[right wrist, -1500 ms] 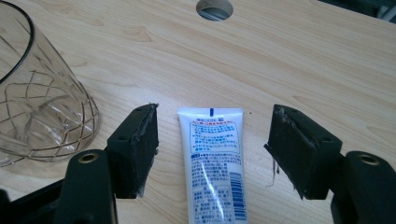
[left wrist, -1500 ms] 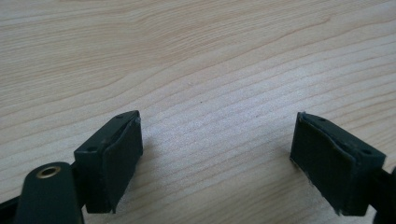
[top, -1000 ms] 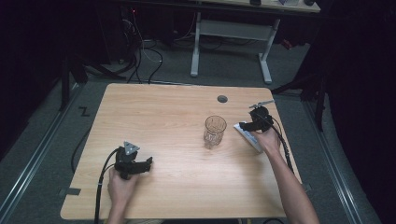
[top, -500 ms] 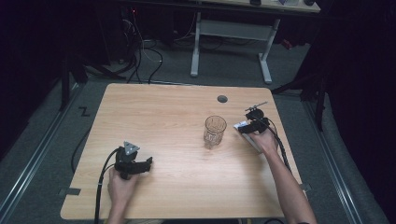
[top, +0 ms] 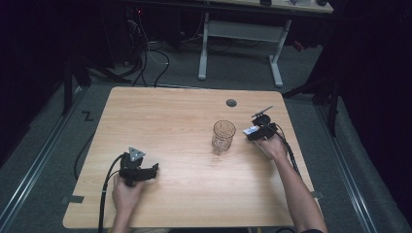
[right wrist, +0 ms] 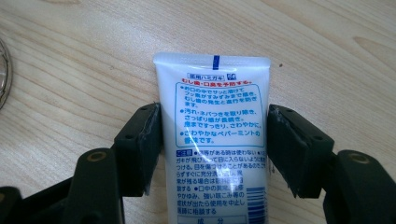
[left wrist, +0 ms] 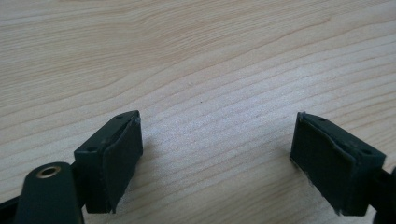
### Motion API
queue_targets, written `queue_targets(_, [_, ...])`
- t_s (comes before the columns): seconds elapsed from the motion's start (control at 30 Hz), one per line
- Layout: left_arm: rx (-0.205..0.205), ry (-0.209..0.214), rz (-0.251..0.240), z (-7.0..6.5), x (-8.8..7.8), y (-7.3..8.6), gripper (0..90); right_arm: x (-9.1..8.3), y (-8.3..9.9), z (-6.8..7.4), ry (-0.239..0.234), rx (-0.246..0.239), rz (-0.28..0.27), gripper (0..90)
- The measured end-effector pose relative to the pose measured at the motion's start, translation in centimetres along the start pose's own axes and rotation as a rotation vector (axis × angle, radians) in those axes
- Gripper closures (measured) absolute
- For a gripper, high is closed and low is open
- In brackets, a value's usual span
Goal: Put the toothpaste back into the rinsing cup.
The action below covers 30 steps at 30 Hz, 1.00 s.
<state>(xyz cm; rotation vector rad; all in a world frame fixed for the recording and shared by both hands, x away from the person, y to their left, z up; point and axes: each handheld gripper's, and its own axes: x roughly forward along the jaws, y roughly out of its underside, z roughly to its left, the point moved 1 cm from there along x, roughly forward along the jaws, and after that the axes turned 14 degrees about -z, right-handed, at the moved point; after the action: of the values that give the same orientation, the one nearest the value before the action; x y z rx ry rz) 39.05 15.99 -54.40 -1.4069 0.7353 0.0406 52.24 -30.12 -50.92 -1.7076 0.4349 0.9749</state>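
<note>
A white toothpaste tube (right wrist: 215, 140) with blue and red print lies flat on the wooden table (top: 180, 126), right of a clear ribbed glass (top: 223, 136). My right gripper (right wrist: 215, 114) is down over the tube. Its jaws have just been closing, and both pads now touch the tube's long edges. In the high view the right gripper (top: 257, 130) sits at the table's right side with the tube's white end (top: 251, 130) showing at its tip. My left gripper (top: 145, 172) rests near the front left, and in its own view the left gripper (left wrist: 217, 135) is open over bare wood.
A round dark cable hole (top: 231, 103) is in the tabletop behind the glass. The glass's rim (right wrist: 2, 74) shows at the left edge of the right gripper view. A white desk frame (top: 243, 34) and cables stand on the floor beyond the table.
The right gripper has come down onto the table over the tube, and its jaws now sit against the tube's sides. The left gripper has stayed put.
</note>
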Motion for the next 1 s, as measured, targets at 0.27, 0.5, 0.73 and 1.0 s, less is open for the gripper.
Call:
queue_targets(0.27, [0.000,0.000,0.000,0.0,0.0,0.0,16.8,0.0,0.1,-0.6,-0.030,0.041,0.010,43.1])
queue_targets(0.5, [0.000,0.000,0.000,0.0,0.0,0.0,16.8,-0.3,-0.1,-0.4,-0.023,0.012,0.014,52.0])
queue_targets(0.73, [0.000,0.000,0.000,0.0,0.0,0.0,16.8,-1.1,-0.2,-0.5,-0.028,0.004,0.009,60.0])
queue_targets(1.0, [0.000,0.000,0.000,0.0,0.0,0.0,16.8,-3.2,-0.5,-0.8,-0.045,0.006,-0.054,63.2])
